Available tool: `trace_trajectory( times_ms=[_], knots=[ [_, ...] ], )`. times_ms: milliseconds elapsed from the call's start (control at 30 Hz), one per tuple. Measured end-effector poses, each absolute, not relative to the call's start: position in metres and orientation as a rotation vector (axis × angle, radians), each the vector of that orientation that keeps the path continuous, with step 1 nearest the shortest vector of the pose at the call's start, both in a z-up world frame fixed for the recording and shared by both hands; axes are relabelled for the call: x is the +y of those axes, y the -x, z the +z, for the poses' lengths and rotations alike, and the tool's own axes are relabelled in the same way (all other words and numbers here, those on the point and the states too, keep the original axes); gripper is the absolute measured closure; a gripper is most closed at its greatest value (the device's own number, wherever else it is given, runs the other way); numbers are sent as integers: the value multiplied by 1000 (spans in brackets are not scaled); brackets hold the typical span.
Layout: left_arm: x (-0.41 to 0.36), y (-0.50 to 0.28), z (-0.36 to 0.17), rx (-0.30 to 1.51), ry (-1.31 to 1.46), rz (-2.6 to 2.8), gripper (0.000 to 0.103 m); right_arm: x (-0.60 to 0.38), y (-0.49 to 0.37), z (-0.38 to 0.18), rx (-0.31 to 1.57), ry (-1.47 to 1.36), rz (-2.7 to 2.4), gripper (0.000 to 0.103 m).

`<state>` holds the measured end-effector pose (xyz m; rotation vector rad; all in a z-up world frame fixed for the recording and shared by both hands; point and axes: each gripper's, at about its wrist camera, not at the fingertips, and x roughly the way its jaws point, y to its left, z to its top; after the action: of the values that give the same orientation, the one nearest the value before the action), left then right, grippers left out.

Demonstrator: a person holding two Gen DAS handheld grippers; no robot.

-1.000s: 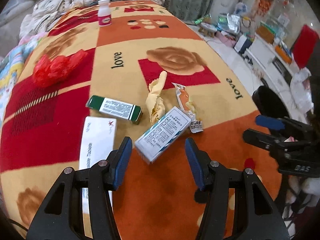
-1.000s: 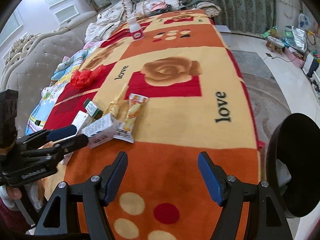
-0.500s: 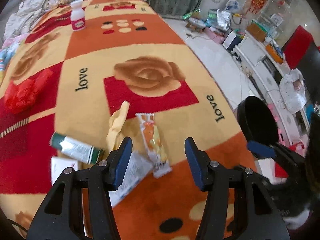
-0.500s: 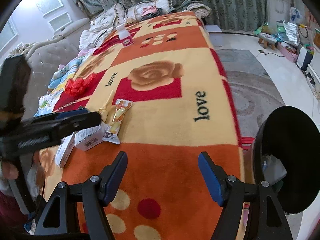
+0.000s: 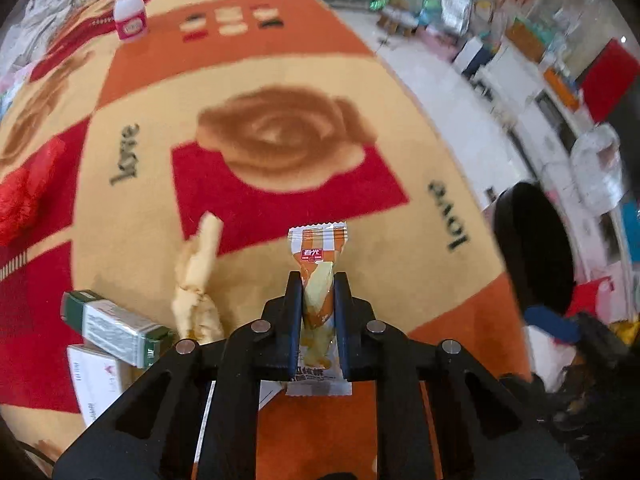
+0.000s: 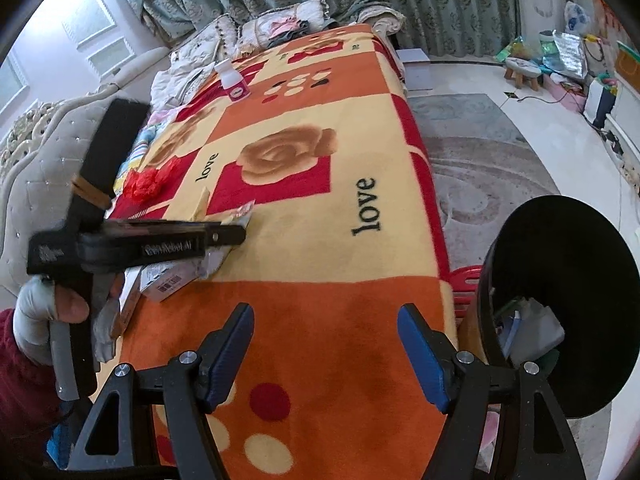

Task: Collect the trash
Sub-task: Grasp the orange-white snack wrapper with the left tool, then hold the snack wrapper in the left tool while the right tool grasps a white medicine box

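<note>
Left gripper [image 5: 317,280] jaws pinched tight on the orange snack wrapper [image 5: 318,264] over the blanket [image 5: 280,208]; right gripper [image 6: 324,344] jaws wide, empty — black bin [image 6: 560,240] just beside.

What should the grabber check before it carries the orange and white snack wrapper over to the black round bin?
1. Left gripper shut on the orange and white snack wrapper: ok.
2. Wrapper clear of the crumpled yellow paper and the green and white box: ok.
3. Wrapper lifted off the orange patterned blanket: cannot tell.
4. Black round bin mouth open, with room above the trash inside: ok.
5. Right gripper open and empty, low between wrapper and bin: not ok, may block the way.
</note>
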<state>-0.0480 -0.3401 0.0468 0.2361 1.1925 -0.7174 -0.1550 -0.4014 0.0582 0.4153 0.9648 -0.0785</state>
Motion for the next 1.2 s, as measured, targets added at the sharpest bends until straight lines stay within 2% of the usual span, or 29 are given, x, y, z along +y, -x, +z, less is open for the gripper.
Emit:
trace_trajectory(
  times_ms=[233,433,567,800,1200],
  knots=[
    [-279,43,79,1141,-206,-695,91,-389,146,54,974,-412,-45,31],
    [-242,45,61,1147,-286,-588,91,-374,137,50,989,-406,-9,31],
    [-242,59,40,1176,-335,-605,91,-366,132,50,992,-400,8,30],
    [-263,89,34,1234,-257,-750,91,-366,129,49,1001,-402,-2,30],
    [-207,97,67,1163,-171,-680,91,-320,104,53,988,-350,182,30]
  ],
)
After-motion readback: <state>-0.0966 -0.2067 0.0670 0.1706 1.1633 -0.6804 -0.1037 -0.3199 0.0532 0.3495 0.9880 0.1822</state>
